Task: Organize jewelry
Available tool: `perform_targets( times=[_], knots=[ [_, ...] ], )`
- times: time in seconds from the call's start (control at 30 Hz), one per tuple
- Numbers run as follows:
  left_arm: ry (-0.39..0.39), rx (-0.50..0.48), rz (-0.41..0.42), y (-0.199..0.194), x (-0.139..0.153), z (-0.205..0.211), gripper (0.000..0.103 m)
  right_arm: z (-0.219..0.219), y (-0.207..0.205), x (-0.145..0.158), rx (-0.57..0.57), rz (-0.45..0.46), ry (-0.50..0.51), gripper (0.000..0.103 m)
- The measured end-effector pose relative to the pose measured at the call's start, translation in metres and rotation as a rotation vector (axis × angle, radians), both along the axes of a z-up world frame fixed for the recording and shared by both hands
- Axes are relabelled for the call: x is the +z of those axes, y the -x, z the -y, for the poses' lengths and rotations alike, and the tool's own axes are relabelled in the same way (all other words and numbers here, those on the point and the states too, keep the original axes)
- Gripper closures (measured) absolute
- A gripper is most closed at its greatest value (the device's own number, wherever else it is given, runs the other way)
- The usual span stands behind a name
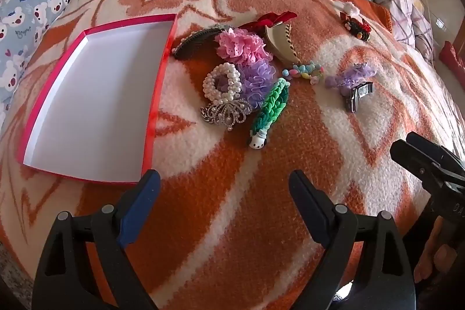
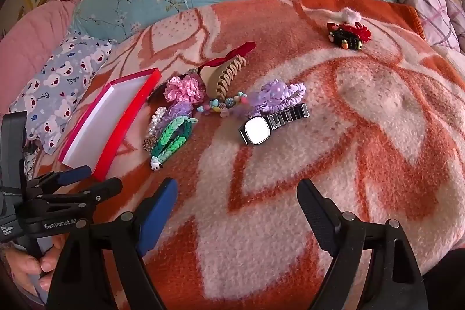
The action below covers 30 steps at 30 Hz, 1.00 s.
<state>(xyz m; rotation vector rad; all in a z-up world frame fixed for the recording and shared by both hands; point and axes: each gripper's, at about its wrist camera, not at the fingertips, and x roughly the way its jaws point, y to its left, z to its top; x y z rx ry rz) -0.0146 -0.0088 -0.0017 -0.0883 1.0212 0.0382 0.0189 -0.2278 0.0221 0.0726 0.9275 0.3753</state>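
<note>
Our left gripper point(image 1: 223, 188) and right gripper point(image 2: 237, 195) hover wide open and empty, since nothing is chosen yet; the jewelry heap point(image 1: 232, 77) waits just right of the shallow red cardboard box point(image 1: 158, 95).

Bright soft daylight, sharp centre, fisheye-bent dark corners

free: near blanket point(image 1: 232, 193) | blocked: accessory pile point(image 1: 241, 77), red box point(image 1: 158, 95)
</note>
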Motion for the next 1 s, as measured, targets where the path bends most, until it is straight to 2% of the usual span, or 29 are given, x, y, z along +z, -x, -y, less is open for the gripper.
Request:
perform_targets(
  times=[1.0],
  knots=[
    [0.01, -0.013, -0.004, -0.003, -0.0039, 0.0039, 0.012, -0.0008, -0.0025, 0.0047, 0.011, -0.007, -0.028, 0.018]
  ],
)
